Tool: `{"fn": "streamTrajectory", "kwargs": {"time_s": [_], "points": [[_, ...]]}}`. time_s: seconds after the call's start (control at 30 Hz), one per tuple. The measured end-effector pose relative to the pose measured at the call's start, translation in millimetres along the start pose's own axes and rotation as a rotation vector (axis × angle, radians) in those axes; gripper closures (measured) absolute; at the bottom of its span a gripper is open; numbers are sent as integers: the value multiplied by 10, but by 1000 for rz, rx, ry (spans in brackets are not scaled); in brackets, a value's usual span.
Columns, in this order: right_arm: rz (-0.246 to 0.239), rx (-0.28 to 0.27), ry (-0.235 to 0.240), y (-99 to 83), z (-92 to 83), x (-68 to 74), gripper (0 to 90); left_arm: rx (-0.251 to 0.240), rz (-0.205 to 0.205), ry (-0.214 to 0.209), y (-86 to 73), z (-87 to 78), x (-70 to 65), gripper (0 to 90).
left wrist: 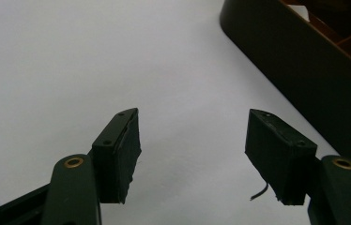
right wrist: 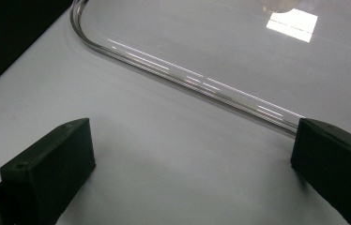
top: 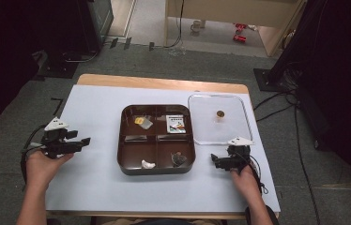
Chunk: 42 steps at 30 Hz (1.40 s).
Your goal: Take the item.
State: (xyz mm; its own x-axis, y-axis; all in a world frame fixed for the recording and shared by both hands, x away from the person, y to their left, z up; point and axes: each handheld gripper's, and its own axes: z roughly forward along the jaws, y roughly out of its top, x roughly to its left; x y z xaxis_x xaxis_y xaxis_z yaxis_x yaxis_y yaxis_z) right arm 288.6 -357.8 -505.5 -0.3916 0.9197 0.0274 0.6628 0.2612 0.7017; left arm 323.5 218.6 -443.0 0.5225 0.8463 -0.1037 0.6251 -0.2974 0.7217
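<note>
Brown tray [top: 157, 165] sat uncovered at centre, clear lid [top: 218, 119] lay just right of it, and left gripper [top: 85, 140] and right gripper [top: 214, 161] stood spread, empty; covering remained undone.

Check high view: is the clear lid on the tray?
No, the lid lies on the table to the right of the tray.

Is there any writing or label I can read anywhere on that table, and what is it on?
No text can be read.
The small white card in the brown tray's far right compartment carries coloured print and a dark band: too small and blurred to read.
The clear lid and both grippers show no lettering.
</note>
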Motion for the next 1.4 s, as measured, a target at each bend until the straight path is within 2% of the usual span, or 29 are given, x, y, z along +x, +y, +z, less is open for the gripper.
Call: {"fn": "streamTrajectory", "kwargs": {"time_s": [0.17,0.4,0.7,1.03,1.2,1.4], "points": [[0,0,0,0,0,0,0,-10,34,-4,36,-17,-72,357],[0,0,0,0,0,0,0,-40,63,-49,110,-30,-165,357],[-1,0,-1,1,0,1,0,-36,102,-110,192,31,-315,357],[0,2,-1,1,-1,4,0,-35,143,-150,277,103,-456,355],[0,2,-1,0,-1,4,0,-37,157,-195,336,167,-555,349],[0,1,-1,0,-1,4,0,-39,182,-212,387,222,-645,345]]}}
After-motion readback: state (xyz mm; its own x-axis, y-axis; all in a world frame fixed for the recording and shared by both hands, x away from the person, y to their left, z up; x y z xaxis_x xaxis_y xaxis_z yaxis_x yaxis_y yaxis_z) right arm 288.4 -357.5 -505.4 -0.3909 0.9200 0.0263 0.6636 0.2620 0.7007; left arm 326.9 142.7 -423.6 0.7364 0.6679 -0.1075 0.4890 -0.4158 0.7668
